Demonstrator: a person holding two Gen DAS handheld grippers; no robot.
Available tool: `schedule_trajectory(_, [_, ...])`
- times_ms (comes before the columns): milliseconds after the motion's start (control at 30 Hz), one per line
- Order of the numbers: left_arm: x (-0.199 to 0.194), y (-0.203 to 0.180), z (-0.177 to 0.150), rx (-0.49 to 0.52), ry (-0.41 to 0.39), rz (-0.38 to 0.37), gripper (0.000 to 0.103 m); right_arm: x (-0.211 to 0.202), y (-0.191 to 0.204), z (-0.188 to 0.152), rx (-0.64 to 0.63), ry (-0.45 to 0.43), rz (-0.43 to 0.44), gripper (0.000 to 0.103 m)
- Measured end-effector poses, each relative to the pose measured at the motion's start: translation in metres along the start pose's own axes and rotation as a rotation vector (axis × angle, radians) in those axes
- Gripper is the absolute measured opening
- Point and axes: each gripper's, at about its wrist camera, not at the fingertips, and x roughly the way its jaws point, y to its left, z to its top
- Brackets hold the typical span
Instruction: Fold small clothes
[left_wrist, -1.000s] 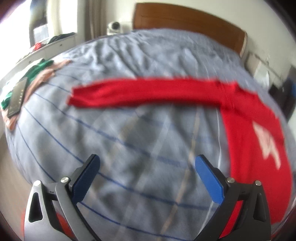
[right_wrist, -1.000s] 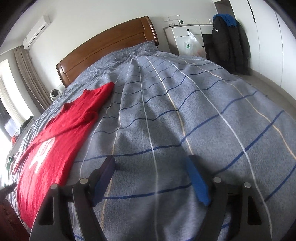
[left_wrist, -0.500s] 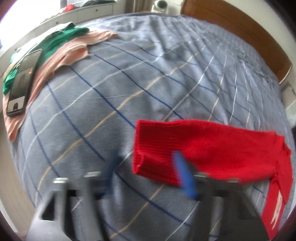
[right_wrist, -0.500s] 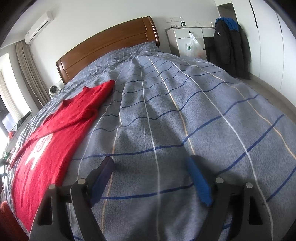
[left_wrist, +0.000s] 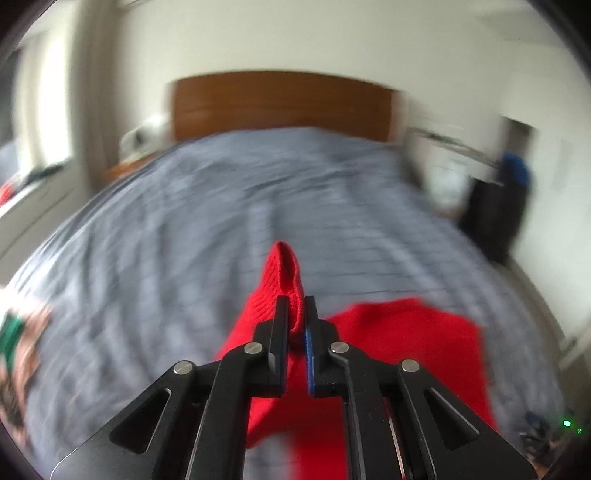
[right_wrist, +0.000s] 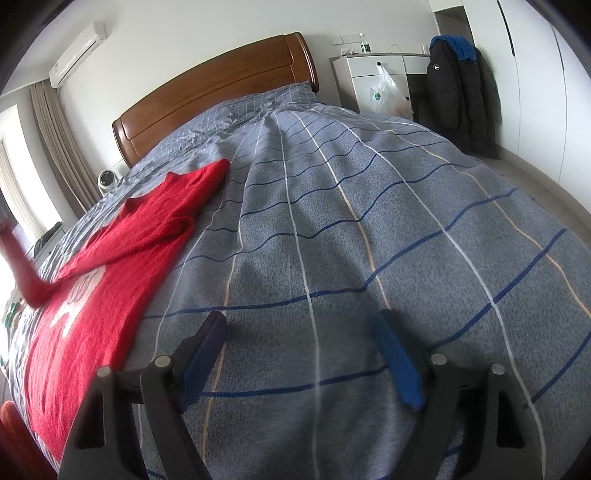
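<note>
1. While clamped tight on the cuff of the red sweater (left_wrist: 402, 343), left gripper (left_wrist: 295, 317) up in the air above the bed (left_wrist: 184, 229), fingers (left_wrist: 280, 325) narrowed right down onto the knit after just closing, with the ribbed sleeve end poking out past the tips.
2. Raised off the bedspread and hanging from that grip, the sleeve (right_wrist: 18, 266), seen in the right view as a red strip rising at the far left edge.
3. Lying flat on the left side of the bed, the body of the sweater, white print facing up, other sleeve stretched toward the wooden headboard (right_wrist: 221, 92).
4. Parked low over bare checked bedspread, well apart from the sweater, right gripper (right_wrist: 303, 354), fingers (right_wrist: 397, 362) spread wide with nothing between them.
5. Blurred heavily, the left view; still readable, a green and pink pile of clothes (left_wrist: 14, 332) at the left edge of the bed.
6. Standing beyond the bed on the right, a white cabinet (right_wrist: 376, 81) with a plastic bag hung on it, and a dark jacket (right_wrist: 458, 88) beside.
</note>
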Motion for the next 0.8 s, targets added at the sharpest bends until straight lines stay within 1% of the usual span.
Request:
schedule_trajectory(33, [0.003,-0.024,0.002,0.027,0.002,-0.047,0.009,0.000,0.000,0.000,0.000,0.000,0.000,0.081])
schedule_trajectory(67, [0.014,-0.055,-0.001,0.052,0.028,-0.110,0.018,0.000,0.000,0.000,0.000,0.000,0.001,0.081])
schedule_trajectory(100, [0.024,-0.074,-0.005,0.070,0.069,-0.162,0.044,0.000,0.000,0.000,0.000,0.000,0.001,0.081])
schedule_trajectory(133, [0.036,-0.092,-0.013,0.084,0.119,-0.197,0.060,0.000,0.000,0.000,0.000,0.000,0.001,0.081])
schedule_trajectory(167, [0.040,-0.102,-0.022,0.087,0.133,-0.207,0.073,0.000,0.000,0.000,0.000,0.000,0.001,0.081])
schedule_trajectory(233, [0.040,-0.103,-0.036,0.082,0.126,-0.223,0.074,0.000,0.000,0.000,0.000,0.000,0.001,0.081])
schedule_trajectory(267, [0.040,-0.095,-0.043,0.078,0.137,-0.223,0.074,-0.001,0.000,0.000,0.001,-0.001,0.002,0.081])
schedule_trajectory(300, [0.042,-0.086,-0.047,0.074,0.146,-0.206,0.074,-0.001,0.000,0.000,0.001,-0.001,0.002,0.081])
schedule_trajectory(367, [0.041,-0.056,-0.058,0.063,0.154,-0.123,0.077,-0.001,0.000,0.000,0.002,-0.002,0.006,0.082])
schedule_trajectory(400, [0.054,-0.043,-0.055,0.057,0.160,-0.079,0.079,0.000,0.000,0.000,0.003,-0.002,0.009,0.082])
schedule_trajectory(467, [0.059,-0.011,-0.068,0.041,0.177,-0.004,0.080,0.000,0.000,0.001,0.002,-0.001,0.014,0.083])
schedule_trajectory(567, [0.063,0.040,-0.107,0.025,0.243,0.094,0.080,0.000,0.001,0.001,-0.002,0.002,0.013,0.084])
schedule_trajectory(667, [0.065,0.061,-0.147,0.016,0.289,0.137,0.080,0.001,0.001,0.001,-0.005,0.003,0.011,0.084])
schedule_trajectory(700, [0.062,0.066,-0.167,0.016,0.297,0.158,0.080,0.001,0.001,0.001,-0.005,0.003,0.010,0.084])
schedule_trajectory(800, [0.062,0.082,-0.209,0.010,0.313,0.230,0.081,0.000,0.001,0.002,-0.006,0.011,0.012,0.084])
